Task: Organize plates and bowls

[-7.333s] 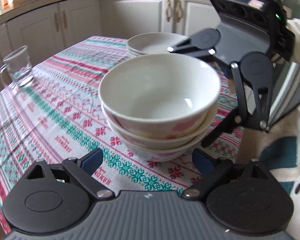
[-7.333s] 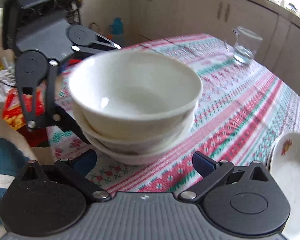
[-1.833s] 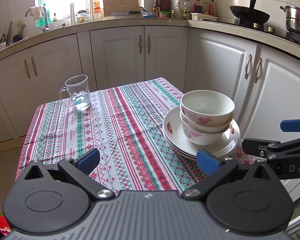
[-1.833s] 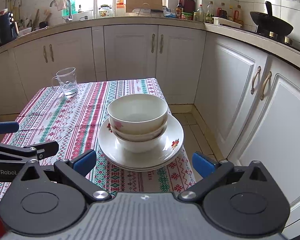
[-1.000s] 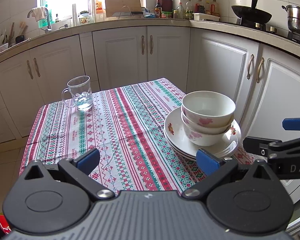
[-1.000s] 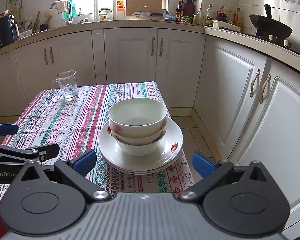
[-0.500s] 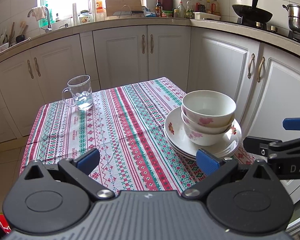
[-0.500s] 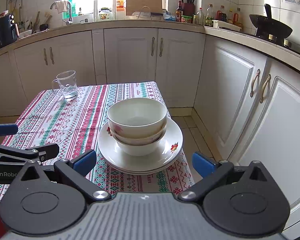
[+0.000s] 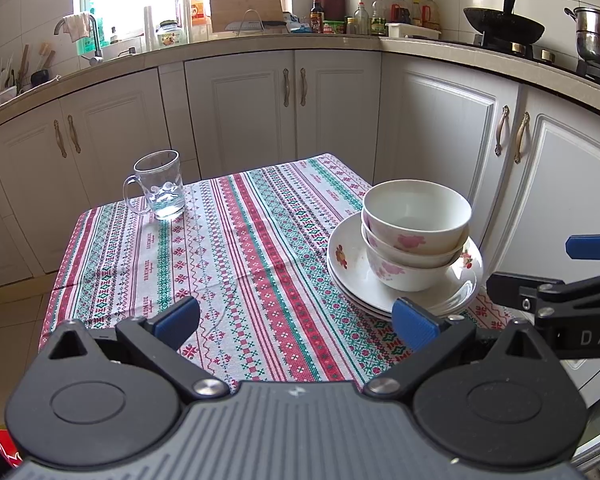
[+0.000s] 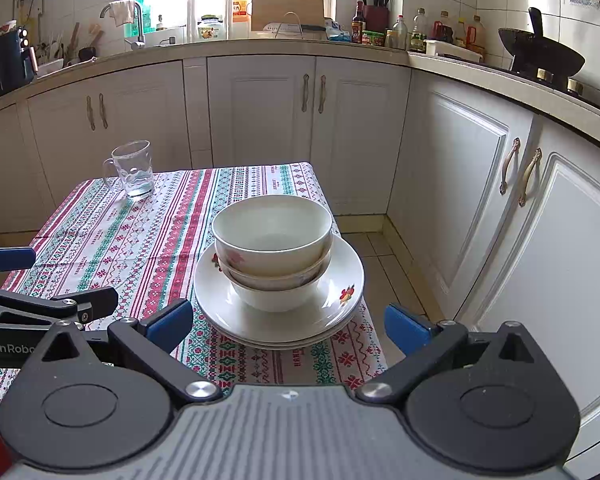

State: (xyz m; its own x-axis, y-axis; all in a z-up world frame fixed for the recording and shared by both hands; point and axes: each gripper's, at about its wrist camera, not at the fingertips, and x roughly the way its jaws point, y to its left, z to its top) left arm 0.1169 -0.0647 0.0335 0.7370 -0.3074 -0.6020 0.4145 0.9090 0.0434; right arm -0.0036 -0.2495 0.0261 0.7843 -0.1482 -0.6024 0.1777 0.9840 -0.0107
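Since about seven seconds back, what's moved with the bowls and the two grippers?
The nested bowls, then on the tablecloth between both grippers, now sit on the stack of plates. The left gripper and right gripper have backed off, open and empty. The glass mug stayed put; over the last two seconds nothing shifted.

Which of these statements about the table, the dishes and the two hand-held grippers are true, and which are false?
1. The bowls are stacked on the plates. True.
2. The glass mug stands inside the top bowl. False: it stands apart, at the far corner of the tablecloth.
3. The left hand-held gripper is shut on a plate. False: it is open and holds nothing.
4. The right hand-held gripper is open. True.
5. The plates sit at the table's centre. False: they sit near its edge.
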